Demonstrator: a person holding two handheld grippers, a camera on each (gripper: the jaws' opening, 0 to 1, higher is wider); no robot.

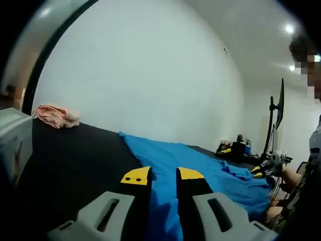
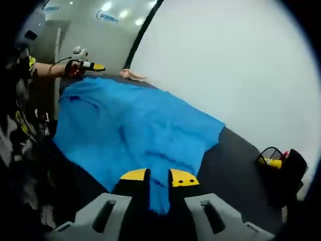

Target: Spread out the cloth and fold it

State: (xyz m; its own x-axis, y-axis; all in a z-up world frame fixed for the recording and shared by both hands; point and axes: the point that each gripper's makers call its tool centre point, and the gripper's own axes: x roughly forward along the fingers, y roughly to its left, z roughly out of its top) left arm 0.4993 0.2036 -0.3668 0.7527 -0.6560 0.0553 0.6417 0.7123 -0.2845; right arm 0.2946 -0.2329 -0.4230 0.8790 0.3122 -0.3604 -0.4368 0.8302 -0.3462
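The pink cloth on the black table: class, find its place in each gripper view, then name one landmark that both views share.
Left gripper view: pink cloth bunched at the left, on the table's far edge by the white wall.
Right gripper view: pink cloth small, upper left of centre, beyond the blue cloth.
Shared landmark: the blue cloth spread on the black table.

Each tool [image 1: 163, 176] [image 2: 158, 176] has black jaws, yellow tips, grey mounts.

The blue cloth [image 2: 135, 135] lies spread on the dark worktop [image 2: 235, 165]. The right gripper [image 2: 158, 176] holds its corner between nearly closed jaws.
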